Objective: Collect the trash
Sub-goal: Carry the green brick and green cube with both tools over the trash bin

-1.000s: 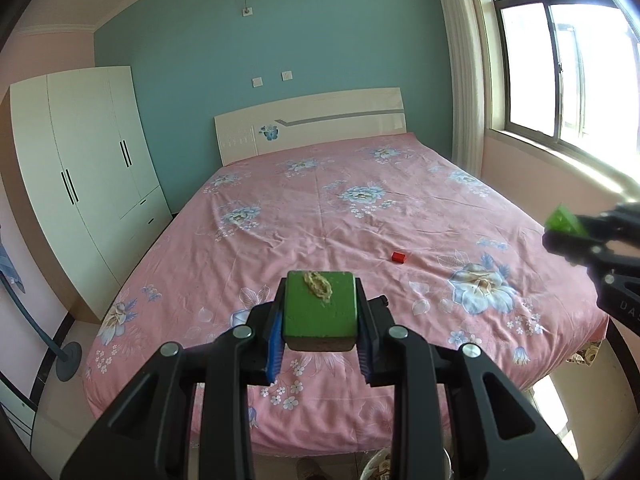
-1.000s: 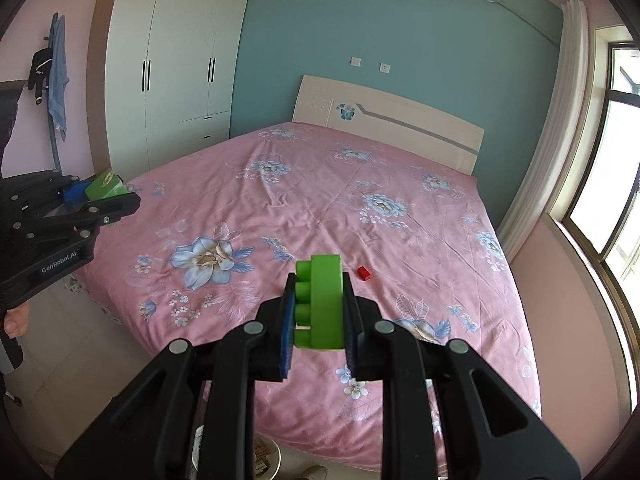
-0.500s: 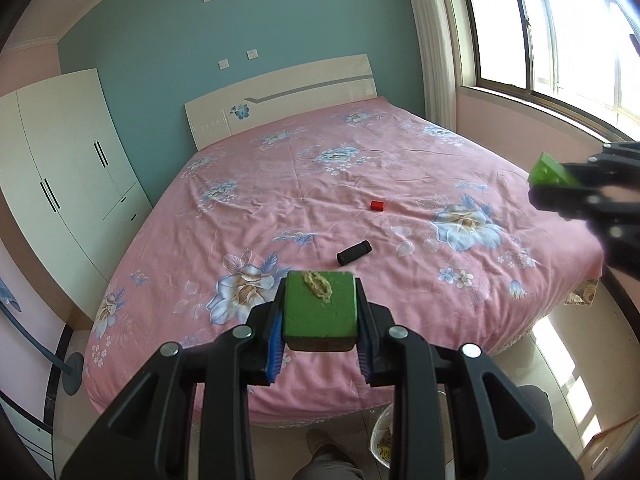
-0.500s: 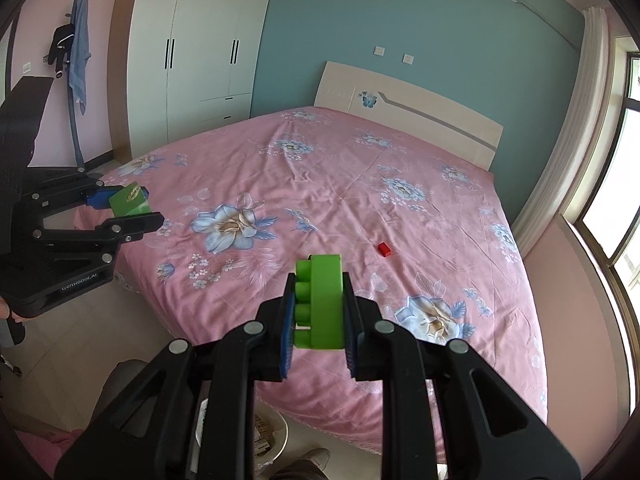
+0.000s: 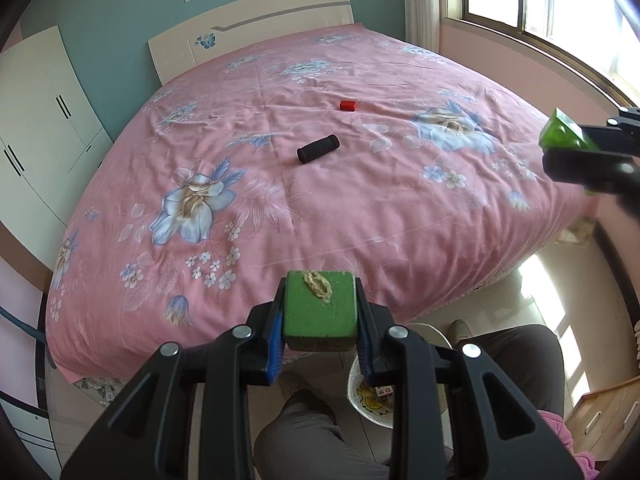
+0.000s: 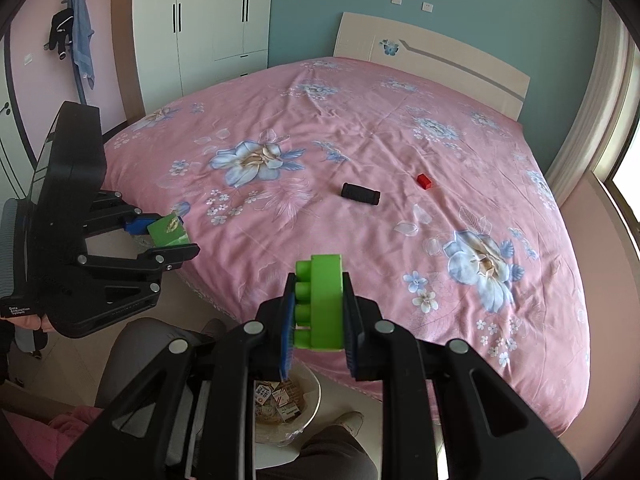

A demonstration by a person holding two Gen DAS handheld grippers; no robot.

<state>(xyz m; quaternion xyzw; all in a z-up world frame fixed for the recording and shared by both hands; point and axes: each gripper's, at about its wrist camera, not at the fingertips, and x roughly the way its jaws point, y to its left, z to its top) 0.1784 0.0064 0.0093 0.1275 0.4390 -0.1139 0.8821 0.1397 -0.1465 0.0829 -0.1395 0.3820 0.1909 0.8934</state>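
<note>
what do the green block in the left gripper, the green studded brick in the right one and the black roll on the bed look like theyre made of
Green block: probably dense foam or sponge; matte, grainy face with a tan crusty smear.
Green studded brick: likely moulded plastic; smooth, evenly coloured, with round studs.
Black roll: possibly foam or rubber; dull, finely textured surface, no shine.

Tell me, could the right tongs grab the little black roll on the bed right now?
Probably not yet. The right tongs are already shut on a green toy brick, so they have no room for the black roll. Nothing lies between them on the pink bedspread; the brick would need dropping first.
</note>
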